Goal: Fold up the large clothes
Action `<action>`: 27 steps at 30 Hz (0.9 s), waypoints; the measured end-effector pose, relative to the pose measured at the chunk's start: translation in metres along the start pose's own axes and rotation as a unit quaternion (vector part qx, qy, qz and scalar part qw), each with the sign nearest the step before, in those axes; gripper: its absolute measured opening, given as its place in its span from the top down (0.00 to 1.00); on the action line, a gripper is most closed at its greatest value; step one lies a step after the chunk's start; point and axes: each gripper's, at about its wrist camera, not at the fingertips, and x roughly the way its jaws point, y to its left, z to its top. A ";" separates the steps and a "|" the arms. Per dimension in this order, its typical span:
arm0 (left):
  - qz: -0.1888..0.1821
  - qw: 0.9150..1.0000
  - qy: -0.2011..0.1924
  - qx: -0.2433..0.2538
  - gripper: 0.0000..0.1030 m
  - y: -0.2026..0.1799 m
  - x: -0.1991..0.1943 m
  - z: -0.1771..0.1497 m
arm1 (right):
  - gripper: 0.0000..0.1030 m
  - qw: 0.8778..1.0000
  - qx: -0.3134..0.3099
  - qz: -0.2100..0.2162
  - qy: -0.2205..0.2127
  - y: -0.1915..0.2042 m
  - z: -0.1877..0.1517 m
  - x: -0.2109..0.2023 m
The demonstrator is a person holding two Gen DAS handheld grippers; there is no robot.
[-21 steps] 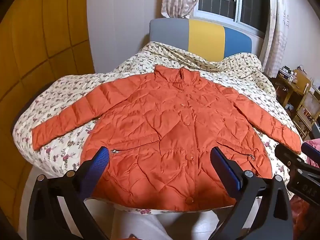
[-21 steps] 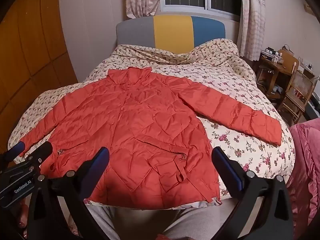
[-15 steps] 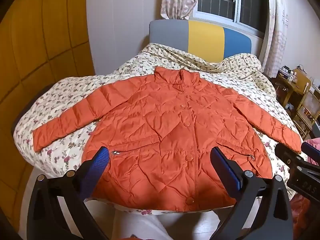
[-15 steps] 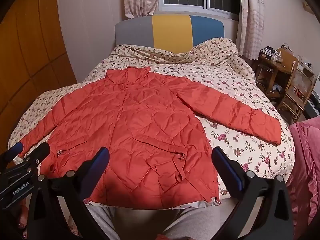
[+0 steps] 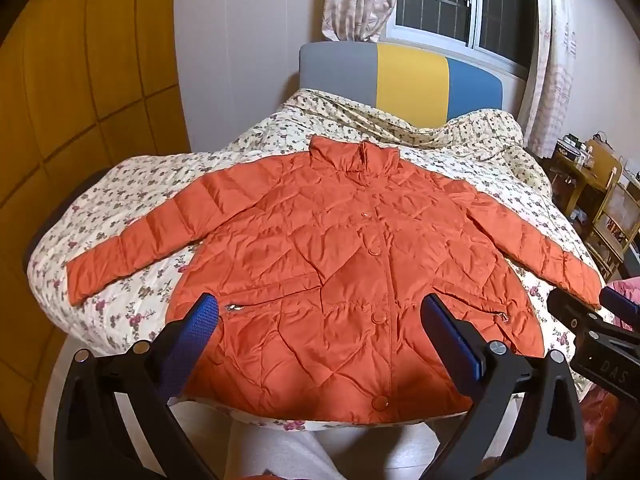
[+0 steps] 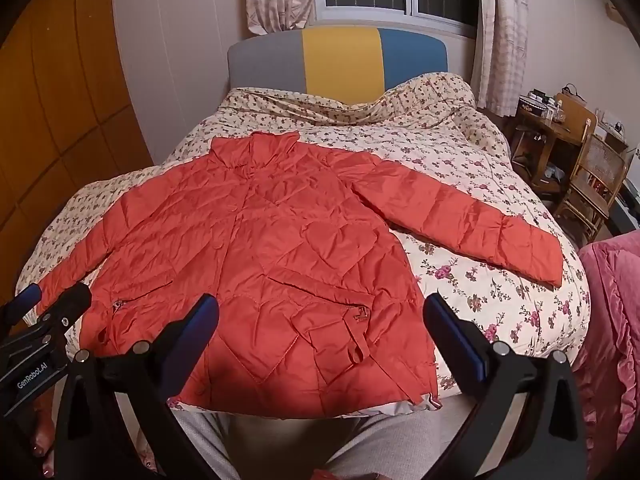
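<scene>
Left wrist view: orange jacket (image 5: 340,280) lies flat, front up, sleeves spread, on the bed (image 5: 120,320), hem at the near edge. Left hand-held gripper (image 5: 320,328) and right hand-held gripper (image 6: 320,328) both spread, empty. Risk: slick quilted fabric may slip from a shallow pinch or slide off the edge.

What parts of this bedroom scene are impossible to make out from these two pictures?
- Orange jacket: its back lies face down on the floral quilt, hidden in both views.
- Left sleeve cuff: in the right wrist view, the left gripper partly covers it.
- Small items on the wooden desk: too small to identify.
- Pink fabric: cut off by the right wrist view's edge.
</scene>
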 end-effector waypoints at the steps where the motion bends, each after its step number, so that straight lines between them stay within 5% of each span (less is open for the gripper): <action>1: 0.001 1.000 0.001 0.001 0.03 0.000 0.000 0.000 | 0.02 1.000 0.001 0.000 0.000 0.000 0.000 0.000; 27: -0.004 1.000 0.001 -0.001 0.03 0.000 0.000 0.000 | 0.02 1.000 0.005 0.006 0.014 -0.003 -0.001 0.009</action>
